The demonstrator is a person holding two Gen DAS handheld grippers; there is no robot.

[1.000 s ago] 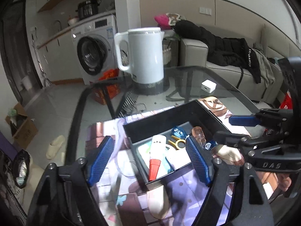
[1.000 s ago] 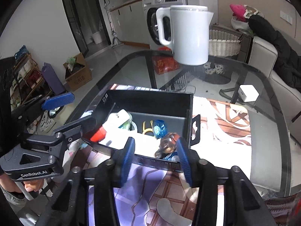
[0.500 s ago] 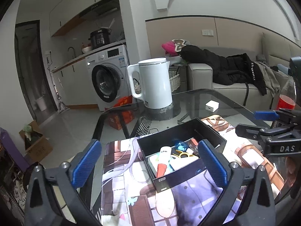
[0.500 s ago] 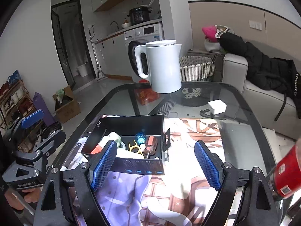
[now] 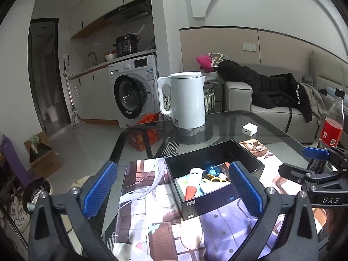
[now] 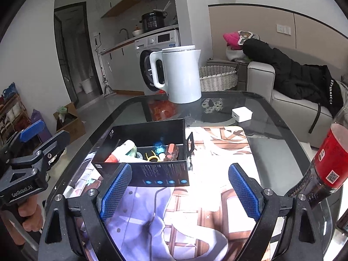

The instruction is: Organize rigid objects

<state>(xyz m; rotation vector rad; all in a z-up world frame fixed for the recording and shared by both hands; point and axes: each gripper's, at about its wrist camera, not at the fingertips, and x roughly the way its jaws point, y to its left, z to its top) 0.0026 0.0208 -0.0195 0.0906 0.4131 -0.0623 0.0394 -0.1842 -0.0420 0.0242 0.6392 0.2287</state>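
A black box [image 5: 219, 198] stands on the printed mat on the glass table; it also shows in the right wrist view [image 6: 152, 174]. In it lie a white tube with a red cap [image 5: 192, 184], a yellow clip [image 6: 152, 157], a blue item [image 6: 159, 148] and a small brown bottle [image 6: 171, 152]. My left gripper [image 5: 174, 187] is open and empty, held back from the box. My right gripper [image 6: 181, 191] is open and empty, above the mat in front of the box.
A white kettle [image 5: 187, 100] stands at the table's far side, with a white charger block [image 6: 241, 114] to its right. A red drink bottle [image 6: 326, 163] stands at the right edge. The glass table's rim [image 6: 104, 121] curves along the left.
Both grippers have pulled back and up from the box and opened wide. The small brown bottle that was between the right fingers now lies in the box.
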